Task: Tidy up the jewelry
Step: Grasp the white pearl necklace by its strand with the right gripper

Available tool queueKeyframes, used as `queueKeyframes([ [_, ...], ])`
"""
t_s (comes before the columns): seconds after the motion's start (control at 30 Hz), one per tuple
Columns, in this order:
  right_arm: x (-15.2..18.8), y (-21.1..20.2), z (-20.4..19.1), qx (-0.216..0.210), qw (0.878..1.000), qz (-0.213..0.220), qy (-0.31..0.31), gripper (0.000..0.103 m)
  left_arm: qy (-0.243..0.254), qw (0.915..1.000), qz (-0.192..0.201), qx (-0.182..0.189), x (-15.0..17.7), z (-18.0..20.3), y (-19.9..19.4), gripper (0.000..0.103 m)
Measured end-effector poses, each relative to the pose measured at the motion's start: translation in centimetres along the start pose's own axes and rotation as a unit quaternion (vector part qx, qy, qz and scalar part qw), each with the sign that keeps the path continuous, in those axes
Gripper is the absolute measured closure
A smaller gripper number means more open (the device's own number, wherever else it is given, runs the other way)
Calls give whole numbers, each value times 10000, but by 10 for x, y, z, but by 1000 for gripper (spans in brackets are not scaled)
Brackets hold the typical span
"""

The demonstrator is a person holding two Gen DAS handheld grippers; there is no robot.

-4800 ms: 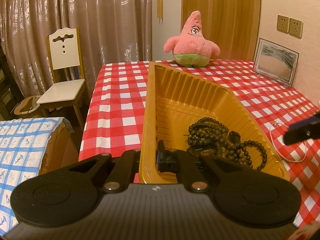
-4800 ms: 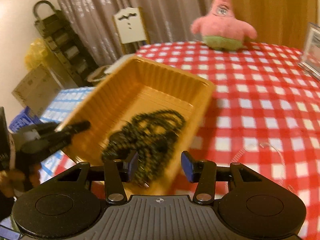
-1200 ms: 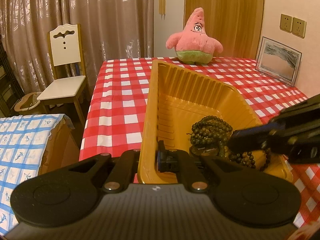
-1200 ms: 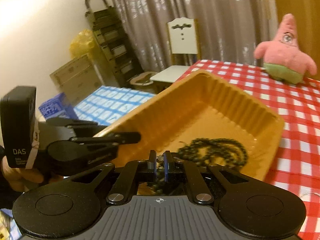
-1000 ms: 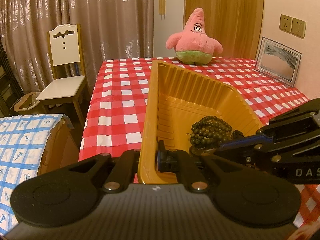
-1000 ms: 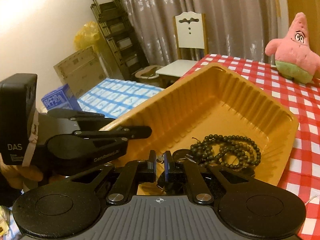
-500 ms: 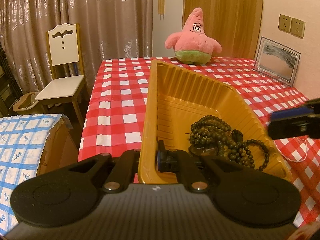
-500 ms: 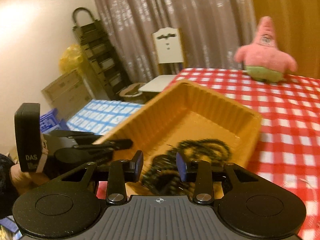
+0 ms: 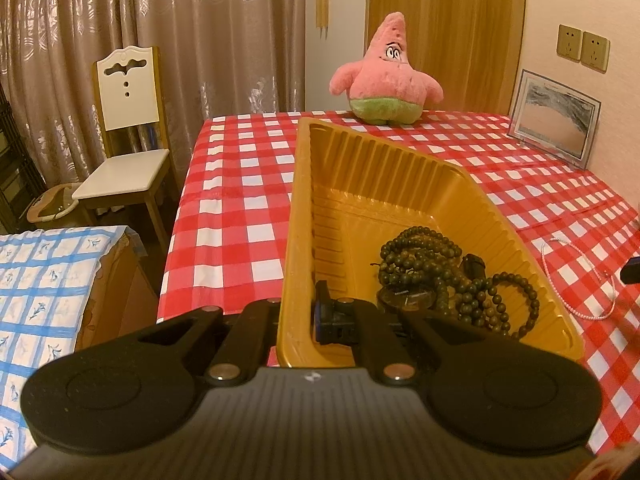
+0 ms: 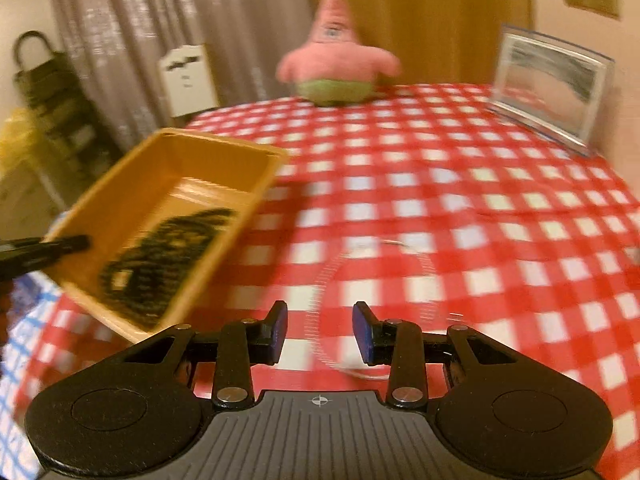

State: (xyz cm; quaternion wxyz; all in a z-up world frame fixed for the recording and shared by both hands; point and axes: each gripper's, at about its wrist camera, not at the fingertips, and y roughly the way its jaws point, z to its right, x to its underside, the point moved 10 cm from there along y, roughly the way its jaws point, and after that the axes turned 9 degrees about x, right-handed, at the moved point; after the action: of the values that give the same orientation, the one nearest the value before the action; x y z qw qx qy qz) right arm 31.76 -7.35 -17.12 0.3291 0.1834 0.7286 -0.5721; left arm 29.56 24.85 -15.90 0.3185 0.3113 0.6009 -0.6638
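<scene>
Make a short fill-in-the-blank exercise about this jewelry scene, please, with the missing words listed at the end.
1. The dark bead necklace lies inside the ____ tray.
2. The left gripper is shut on the tray's ____.
3. The thin pale necklace lies on the checkered ____, outside the tray.
4. The fingers of the right gripper are ____ and hold nothing.

Missing words: yellow; rim; tablecloth; open
</scene>
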Motion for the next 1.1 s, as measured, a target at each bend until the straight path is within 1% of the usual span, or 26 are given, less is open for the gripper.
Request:
queueKeyframes([
  [0.1,1,6,27,267,9996,-53,28,66,-6,10000,-22,-18,1,-1,1,100],
  [0.23,-2,18,51,458,9989,-82,-23,66,-2,10000,-27,-34,1,-1,0,100],
  [0.3,-2,24,57,486,9987,-104,-83,66,-7,10000,-45,-52,1,-1,1,100],
  [0.5,-11,50,57,523,9979,-182,-338,68,-15,10000,-51,-62,1,-2,1,100],
  [0.57,-14,58,56,519,9976,-204,-419,75,-13,10000,-53,-56,1,-2,1,100],
  [0.77,-19,81,57,562,9966,-294,-518,87,-5,10000,-55,-63,1,-2,1,100],
  [0.97,-18,94,59,678,9948,-437,-617,93,-12,10000,-60,-64,1,-2,1,100],
  [1.1,-17,95,57,753,9935,-400,-753,95,-20,10000,-61,-63,1,-3,1,100],
])
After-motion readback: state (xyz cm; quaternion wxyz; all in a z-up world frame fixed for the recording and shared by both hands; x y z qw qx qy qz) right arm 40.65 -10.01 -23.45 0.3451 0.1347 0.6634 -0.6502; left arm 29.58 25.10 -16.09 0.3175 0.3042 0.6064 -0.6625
